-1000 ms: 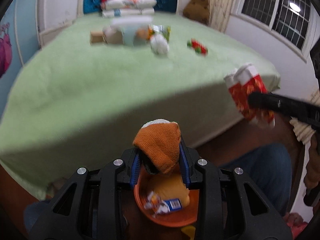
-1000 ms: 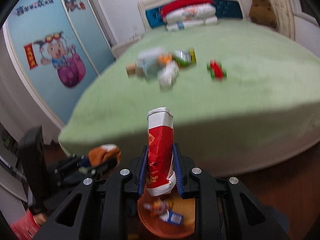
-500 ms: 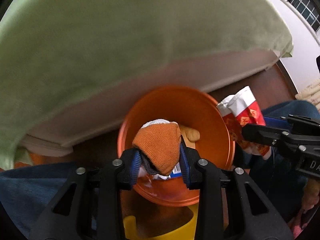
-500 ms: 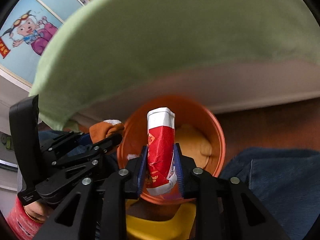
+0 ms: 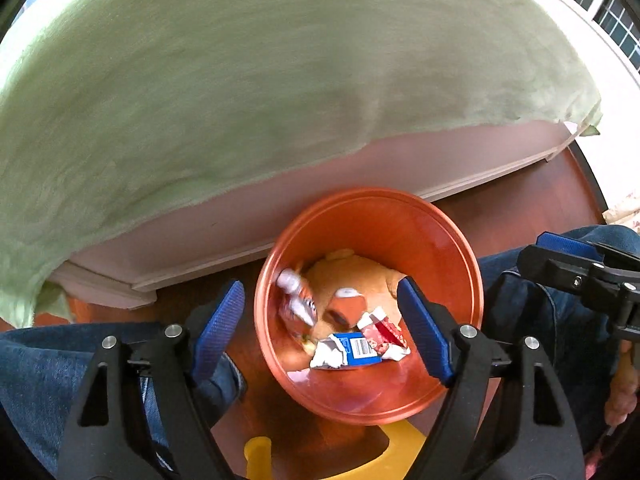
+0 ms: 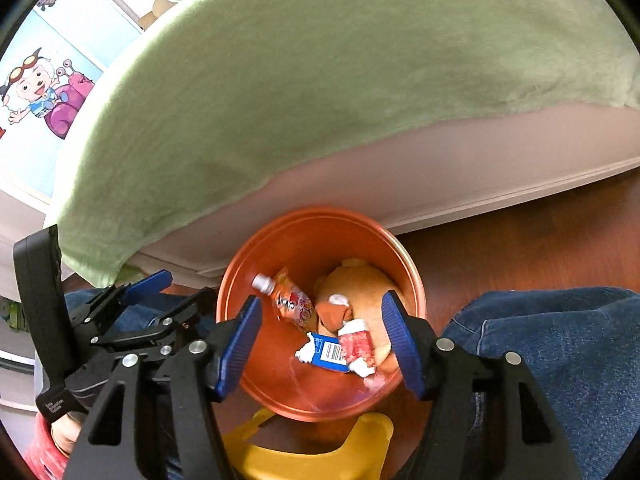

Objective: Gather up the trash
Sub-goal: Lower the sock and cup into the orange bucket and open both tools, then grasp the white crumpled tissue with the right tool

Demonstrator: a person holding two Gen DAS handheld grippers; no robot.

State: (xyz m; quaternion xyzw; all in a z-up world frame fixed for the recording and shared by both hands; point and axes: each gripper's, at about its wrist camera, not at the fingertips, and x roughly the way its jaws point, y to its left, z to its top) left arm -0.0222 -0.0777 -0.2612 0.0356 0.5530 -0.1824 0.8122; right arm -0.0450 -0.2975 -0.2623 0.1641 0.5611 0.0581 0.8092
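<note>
An orange bin (image 5: pixel 376 216) (image 6: pixel 316 232) stands on the floor by the bed. Inside lie an orange sock (image 5: pixel 346 310) (image 6: pixel 336 312), a red-and-white packet (image 5: pixel 380 330) (image 6: pixel 356 344), a blue-and-white carton (image 5: pixel 352 350) (image 6: pixel 326 354), an orange bottle (image 5: pixel 296 304) (image 6: pixel 290 304) and a tan soft lump (image 5: pixel 360 272) (image 6: pixel 360 280). My left gripper (image 5: pixel 320 328) is open and empty above the bin. My right gripper (image 6: pixel 322 340) is open and empty above the bin; it also shows at the right of the left wrist view (image 5: pixel 576 264).
The bed with a green cover (image 5: pixel 260 80) (image 6: pixel 340 60) fills the upper half. The person's jeans-clad legs (image 5: pixel 48 368) (image 6: pixel 560 344) flank the bin. A yellow stool (image 5: pixel 360 456) (image 6: pixel 304 452) sits just below it. The floor is dark red wood (image 6: pixel 520 240).
Both grippers have opened over the bin. The orange sock dropped from the left and the red-and-white packet from the right; both now lie inside the bin.
</note>
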